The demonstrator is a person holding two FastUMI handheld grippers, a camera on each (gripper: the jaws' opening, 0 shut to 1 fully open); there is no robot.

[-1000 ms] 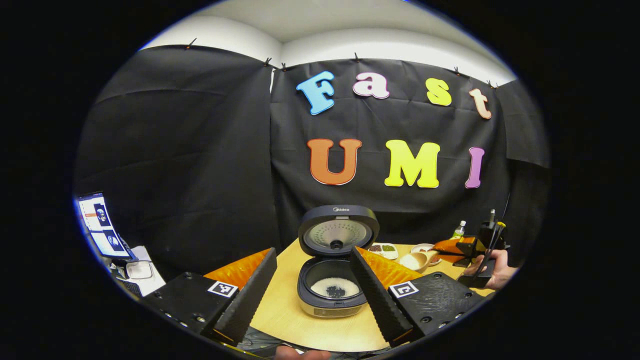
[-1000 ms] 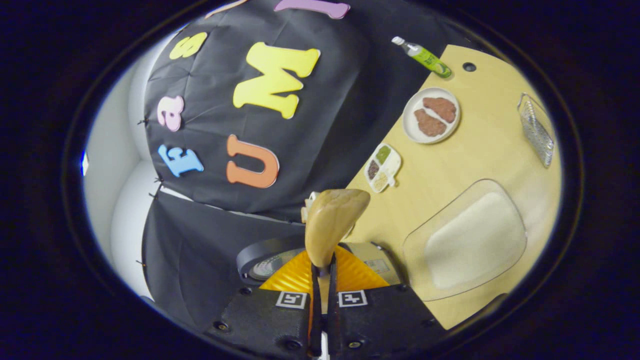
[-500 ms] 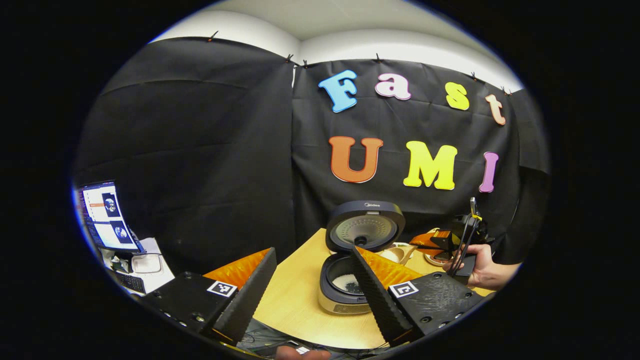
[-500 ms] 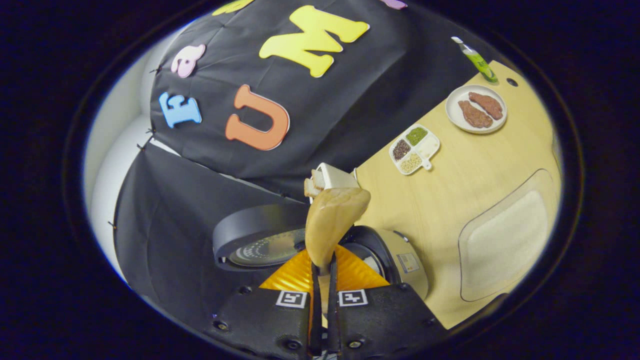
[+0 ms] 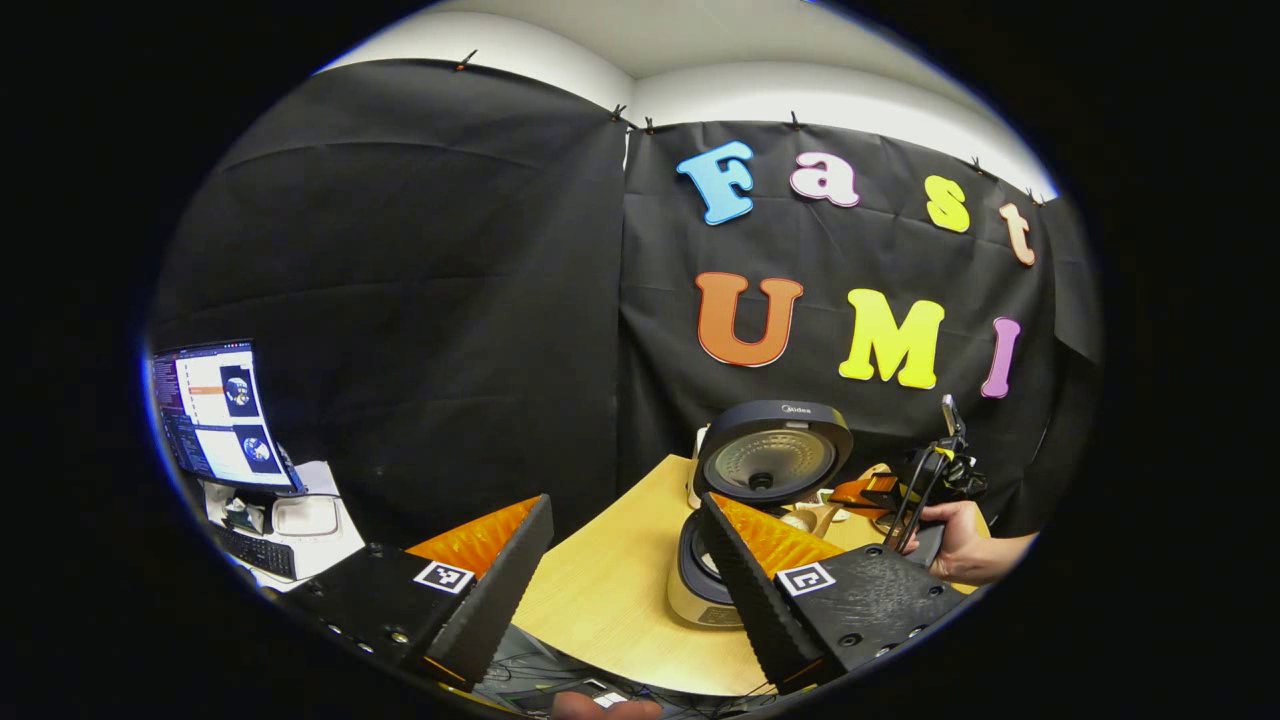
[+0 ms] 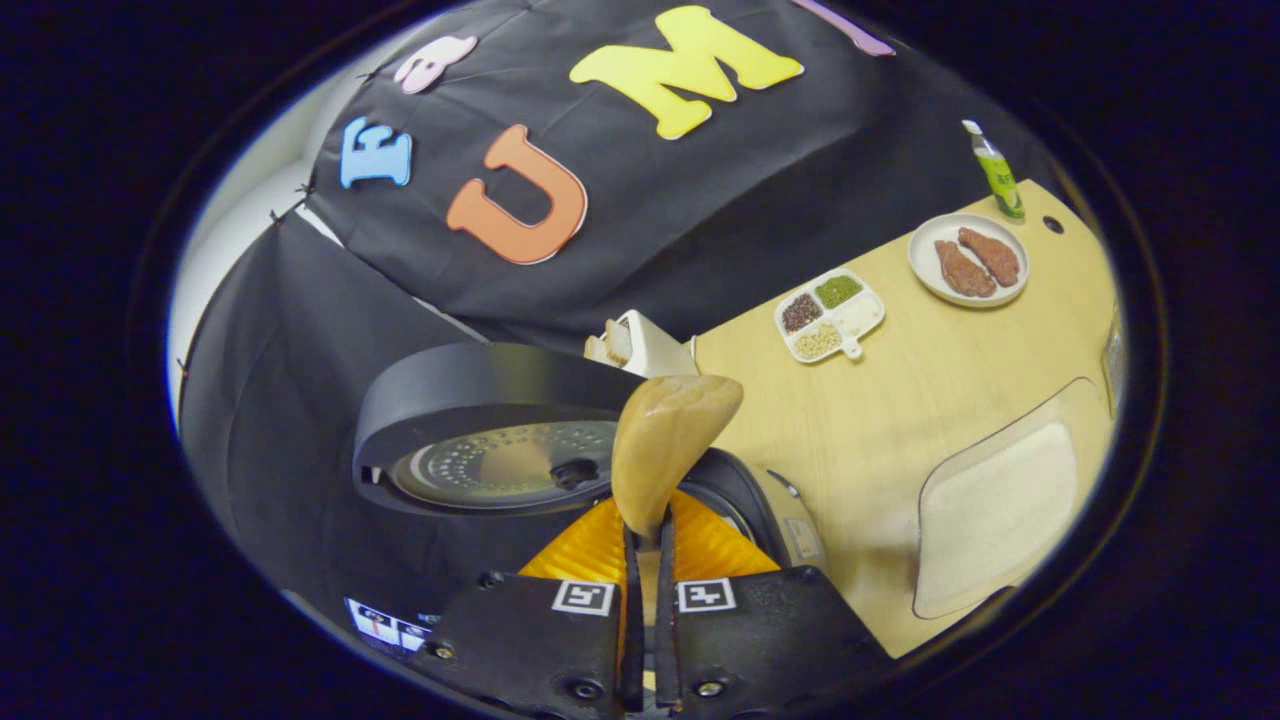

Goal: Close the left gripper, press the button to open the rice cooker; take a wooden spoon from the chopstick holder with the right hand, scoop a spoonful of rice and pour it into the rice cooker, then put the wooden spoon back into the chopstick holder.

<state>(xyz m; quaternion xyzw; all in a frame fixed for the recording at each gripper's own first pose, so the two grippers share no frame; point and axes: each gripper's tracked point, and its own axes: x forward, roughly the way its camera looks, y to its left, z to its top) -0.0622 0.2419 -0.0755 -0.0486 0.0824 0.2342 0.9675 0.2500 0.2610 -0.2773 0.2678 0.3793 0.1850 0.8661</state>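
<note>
A: Pale wooden tabletop (image 6: pixel 900 400), black cloth wall behind. Where's your dark rice cooker (image 6: pixel 740 495)?

B: On the table's left part in the right gripper view. Its round lid (image 6: pixel 490 425) stands swung up, perforated inner plate facing you. In the left gripper view the cooker (image 5: pixel 700 585) sits just behind your left gripper's right finger, lid (image 5: pixel 772 452) upright.

A: Your left gripper (image 5: pixel 625 590)?

B: Fingers spread wide apart, nothing between them, held above the table's near edge.

A: And your right gripper (image 6: pixel 645 610)?

B: Fingers nearly together, clamped on the handle of the light wooden spoon (image 6: pixel 665 445). The bowl of the spoon points up and forward, in front of the cooker's rim. I cannot tell whether rice lies in it. In the left gripper view that right gripper (image 5: pixel 880 492) shows to the right of the cooker, with your hand (image 5: pixel 960 540) around its grip.

A: The chopstick holder?

B: White boxy chopstick holder (image 6: pixel 640 345) just behind the lid. Farther right: a white divided dish of grains (image 6: pixel 828 312), a white plate with two brown pieces (image 6: pixel 968 260), a green bottle (image 6: pixel 995 170), and a clear tray of white rice (image 6: pixel 1000 500) near the table's right edge.
</note>
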